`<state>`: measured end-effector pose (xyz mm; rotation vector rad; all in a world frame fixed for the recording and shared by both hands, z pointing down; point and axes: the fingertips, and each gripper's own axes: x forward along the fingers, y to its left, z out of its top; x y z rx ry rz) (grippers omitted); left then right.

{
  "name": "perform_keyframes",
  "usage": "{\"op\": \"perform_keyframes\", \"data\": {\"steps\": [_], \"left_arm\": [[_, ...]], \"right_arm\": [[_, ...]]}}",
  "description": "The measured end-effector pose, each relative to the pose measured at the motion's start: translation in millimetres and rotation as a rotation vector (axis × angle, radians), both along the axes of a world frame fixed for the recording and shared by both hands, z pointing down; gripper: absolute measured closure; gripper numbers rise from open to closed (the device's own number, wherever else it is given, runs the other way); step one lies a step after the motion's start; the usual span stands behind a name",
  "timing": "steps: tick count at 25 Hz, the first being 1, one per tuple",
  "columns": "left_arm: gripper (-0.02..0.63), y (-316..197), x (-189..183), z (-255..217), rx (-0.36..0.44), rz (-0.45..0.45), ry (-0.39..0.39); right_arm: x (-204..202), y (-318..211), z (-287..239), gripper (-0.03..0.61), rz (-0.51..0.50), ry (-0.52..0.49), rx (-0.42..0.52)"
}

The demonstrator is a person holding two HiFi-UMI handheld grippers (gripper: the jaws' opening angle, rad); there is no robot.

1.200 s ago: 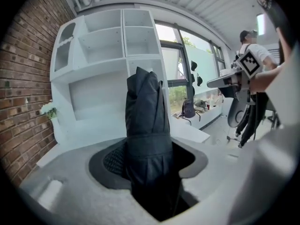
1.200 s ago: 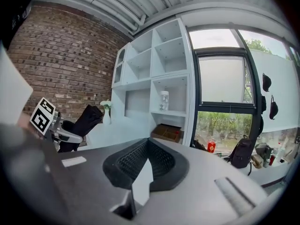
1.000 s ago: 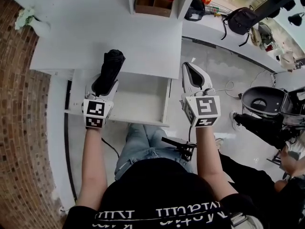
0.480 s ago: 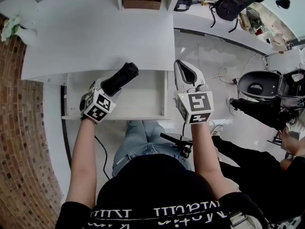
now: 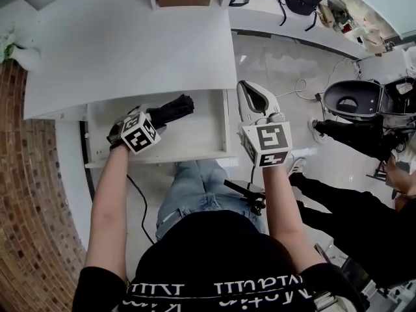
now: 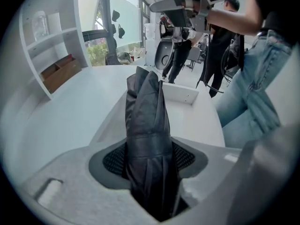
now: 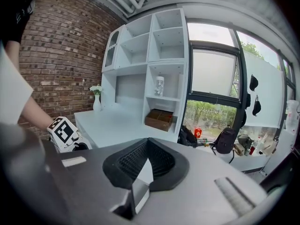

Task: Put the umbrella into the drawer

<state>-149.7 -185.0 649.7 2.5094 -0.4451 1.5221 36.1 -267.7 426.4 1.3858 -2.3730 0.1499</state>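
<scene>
Umbrella [image 5: 170,109]: folded, black, clamped near one end between jaws of left gripper [image 5: 158,116], pads pressed on fabric both sides. Held low in open drawer [image 5: 195,142], left half, just off near edge of desk [image 5: 130,51]. Long axis slanted from jaws toward far right, free end close to desk edge; contact with drawer floor not readable. Right gripper [image 5: 251,95] jaws together, empty, just outside drawer's right wall, further from load. Judgement: lay axis flat along drawer width next, then release with left alone
</scene>
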Motion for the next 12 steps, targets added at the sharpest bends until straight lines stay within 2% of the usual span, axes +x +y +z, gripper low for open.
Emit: {"op": "perform_keyframes", "data": {"steps": [12], "left_arm": [[0.367, 7, 0, 54, -0.191, 0.143, -0.097]], "right_arm": [[1, 5, 21, 0.569, 0.017, 0.032, -0.054]]}}
